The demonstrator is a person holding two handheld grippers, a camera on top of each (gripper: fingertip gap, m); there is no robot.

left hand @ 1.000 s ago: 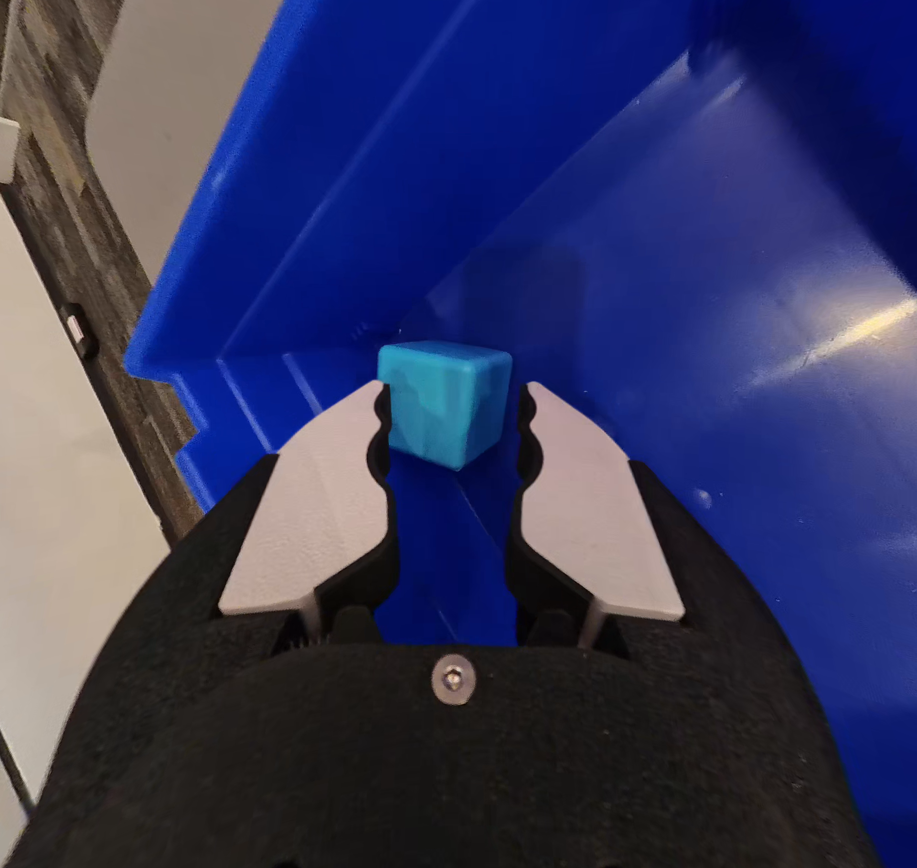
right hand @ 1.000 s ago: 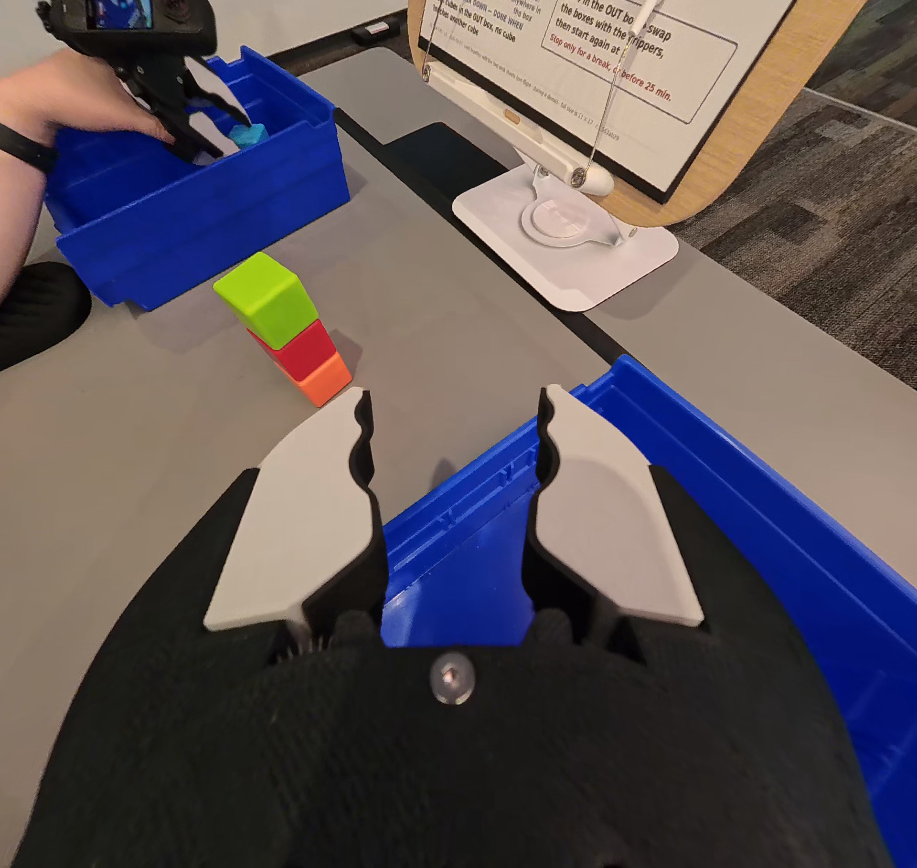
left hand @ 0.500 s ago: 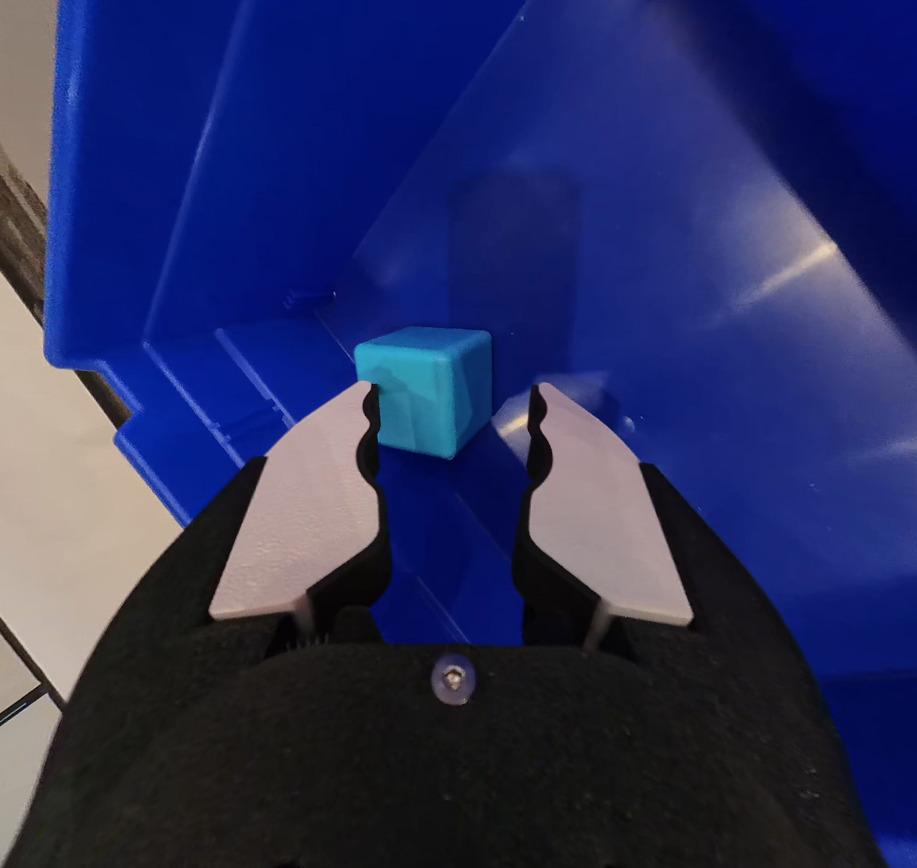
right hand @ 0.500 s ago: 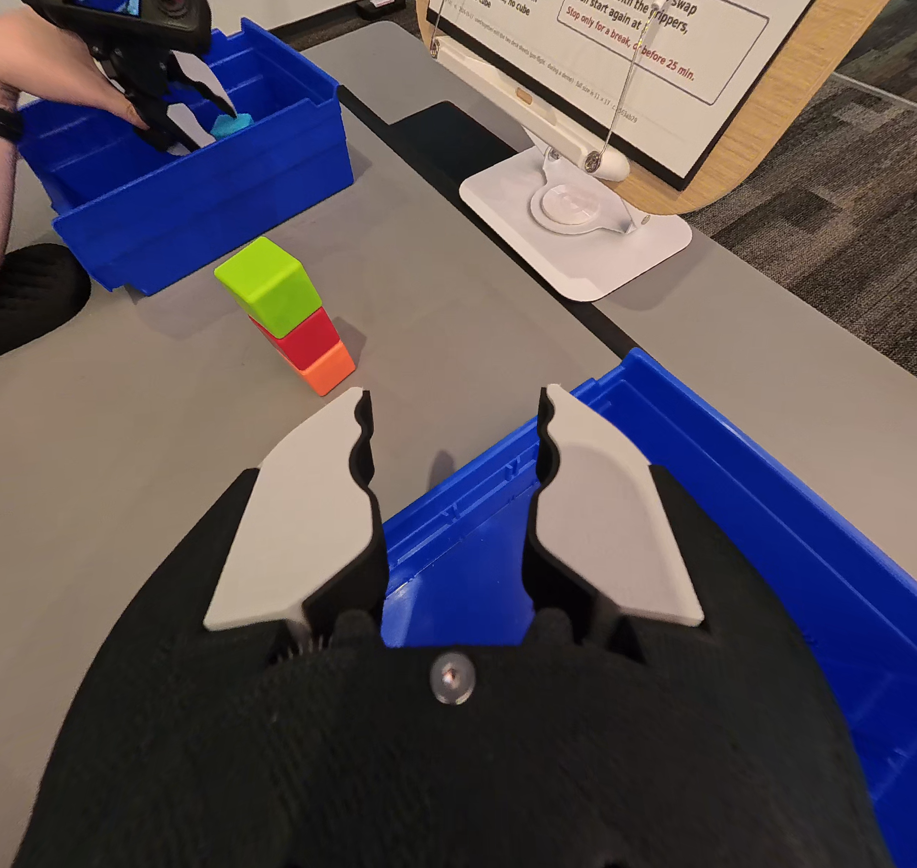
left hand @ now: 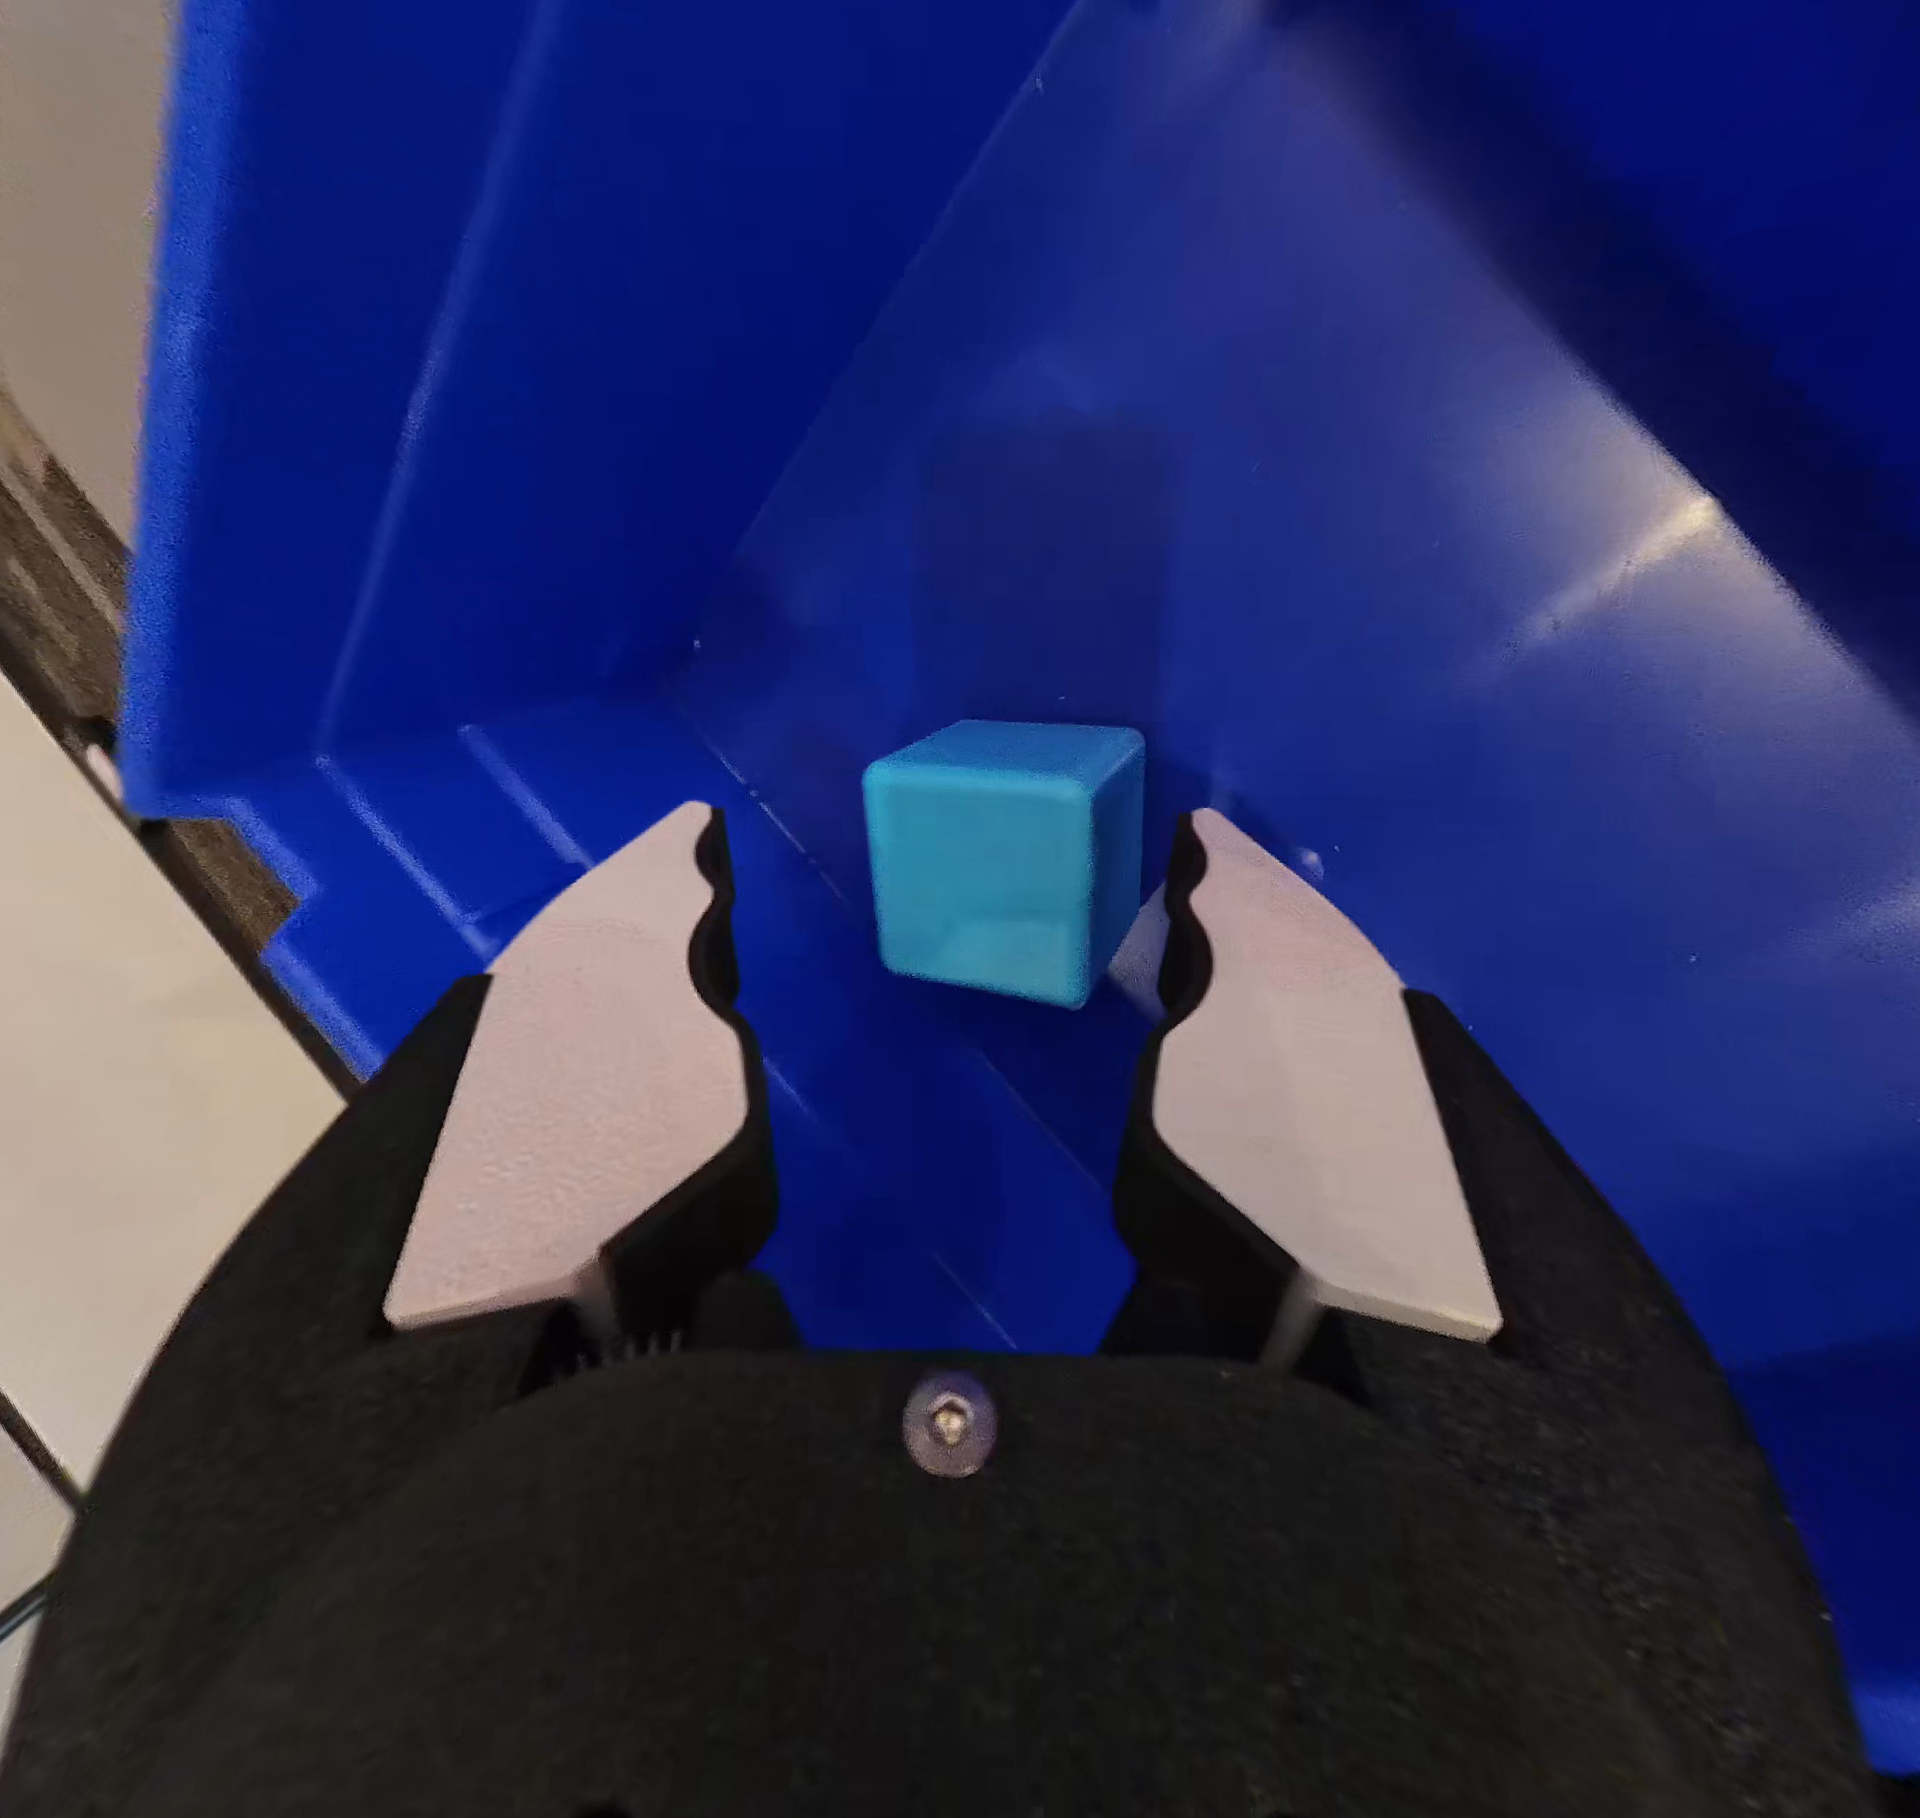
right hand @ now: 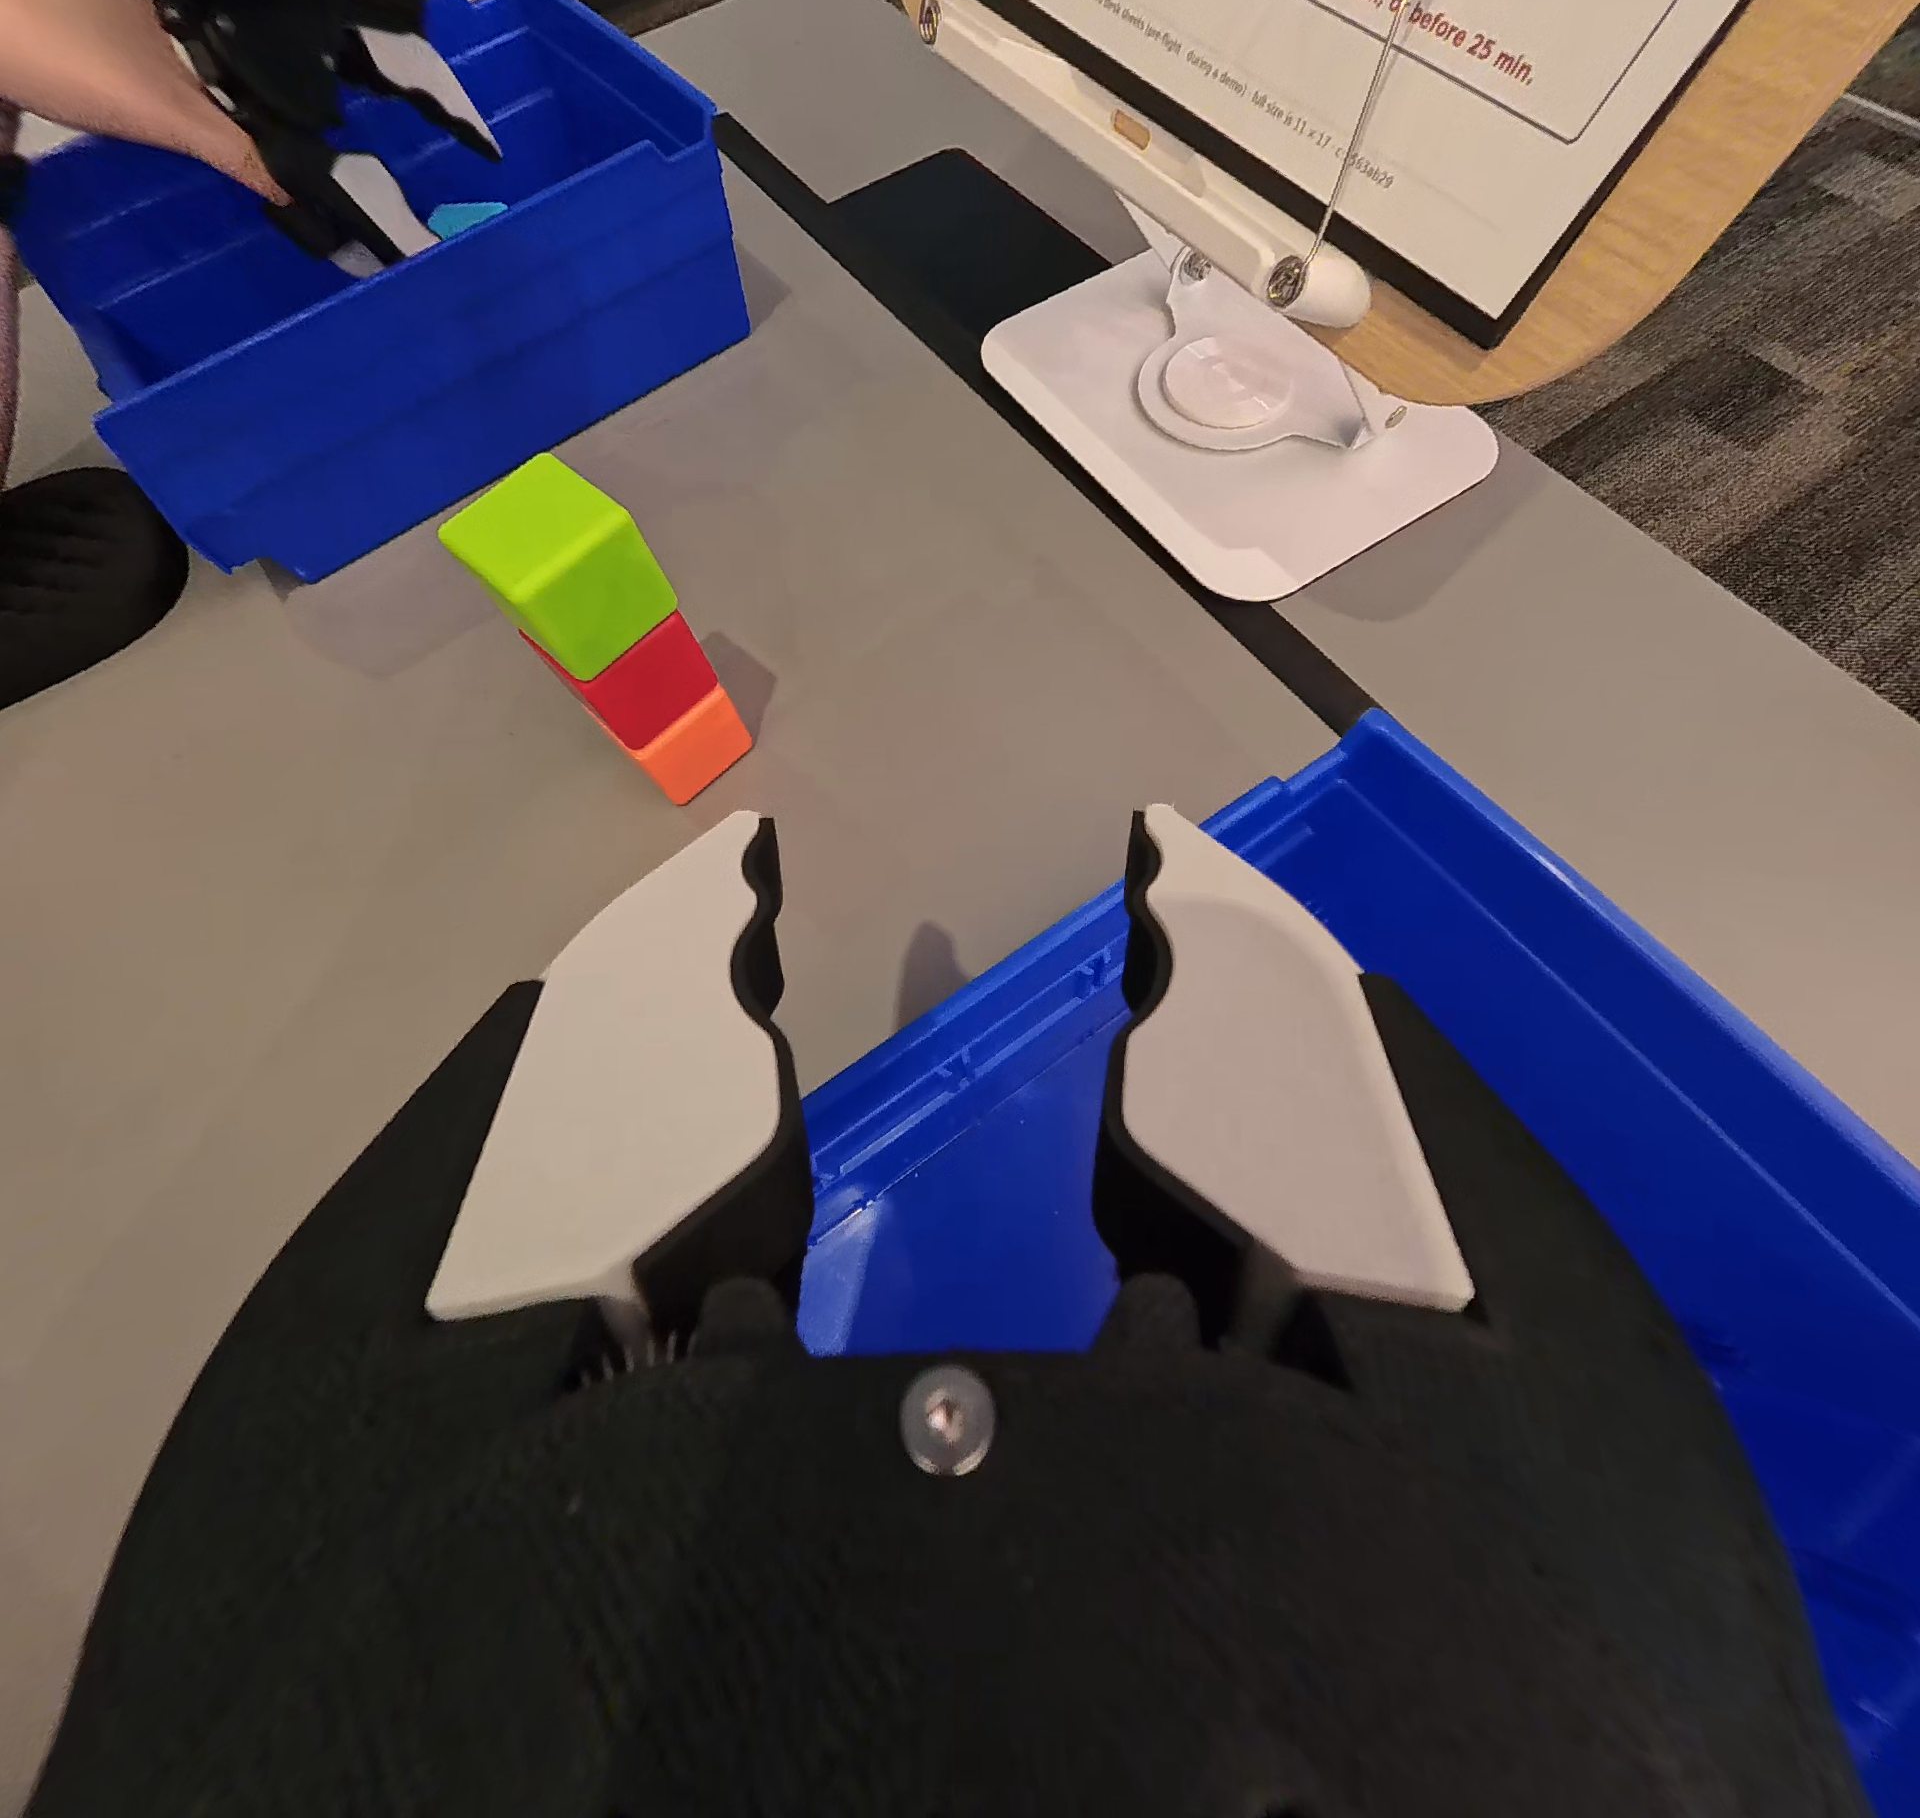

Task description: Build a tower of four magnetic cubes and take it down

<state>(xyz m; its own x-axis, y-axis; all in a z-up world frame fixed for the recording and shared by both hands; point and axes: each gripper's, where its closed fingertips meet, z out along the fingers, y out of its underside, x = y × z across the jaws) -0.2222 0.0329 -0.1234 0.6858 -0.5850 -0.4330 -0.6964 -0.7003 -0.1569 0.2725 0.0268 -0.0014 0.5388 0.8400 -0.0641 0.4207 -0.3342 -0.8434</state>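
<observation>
Left tongs [left hand: 951,885]: gaping wide inside the far blue bin [left hand: 1351,418], flanking the teal cube [left hand: 992,859] without touching. Right tongs [right hand: 951,895]: spread, gripping nothing, hovering over the near blue bin [right hand: 1558,989]. Green cube [right hand: 556,558] sitting on red cube [right hand: 649,672], on orange cube [right hand: 696,745], on the counter [right hand: 312,885].

Left gripper [left hand: 951,864]: textured black moulded body, two pale grey wedge-shaped fingers [left hand: 582,1072] with wavy black inner pads, one silver hex screw [left hand: 948,1425] centred near the finger bases. Right gripper [right hand: 948,859]: identical build, same silver screw [right hand: 945,1422]. Person's hand [right hand: 114,95] at far left; wrist cut off by the frame.
</observation>
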